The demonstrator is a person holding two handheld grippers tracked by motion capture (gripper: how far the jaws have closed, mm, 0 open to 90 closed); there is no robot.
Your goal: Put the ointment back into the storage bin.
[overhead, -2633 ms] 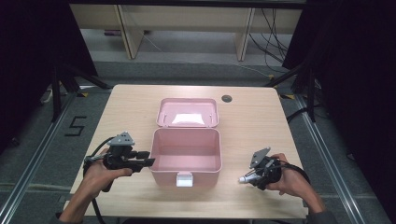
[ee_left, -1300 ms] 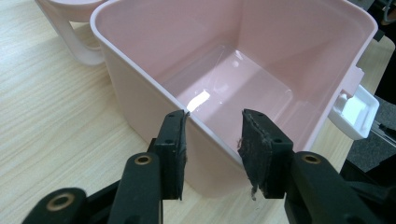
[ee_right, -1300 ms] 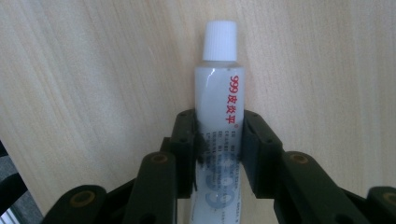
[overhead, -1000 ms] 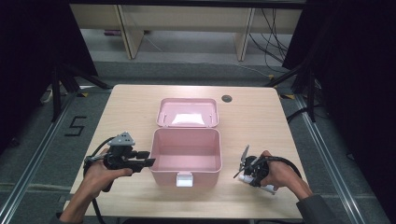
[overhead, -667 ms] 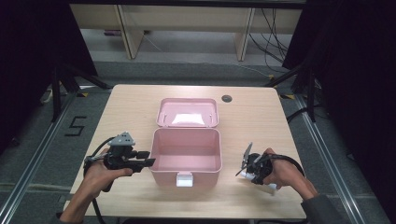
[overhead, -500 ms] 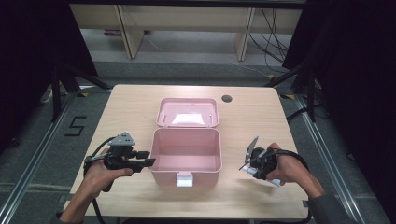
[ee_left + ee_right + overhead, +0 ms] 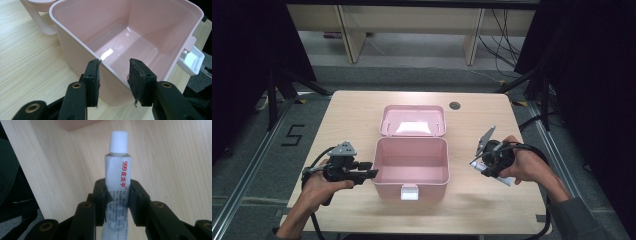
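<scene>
At the desk's [image 7: 362, 107] left, the left hand-held gripper [image 7: 113, 75] straddles the near wall of an open pink plastic box [image 7: 411, 162], one pad touching outside, jaws parted. At right, the right hand-held gripper [image 7: 117, 192], raised in a lifted hand, clamps a white red-lettered ointment tube [image 7: 116, 177], cap pointing away.

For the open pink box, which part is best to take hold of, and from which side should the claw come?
Grip the pink box by its thin upright side wall, coming from above so one jaw goes inside and one outside. The left claw already straddles that wall this way. The rounded corners and the front latch look less secure.
</scene>
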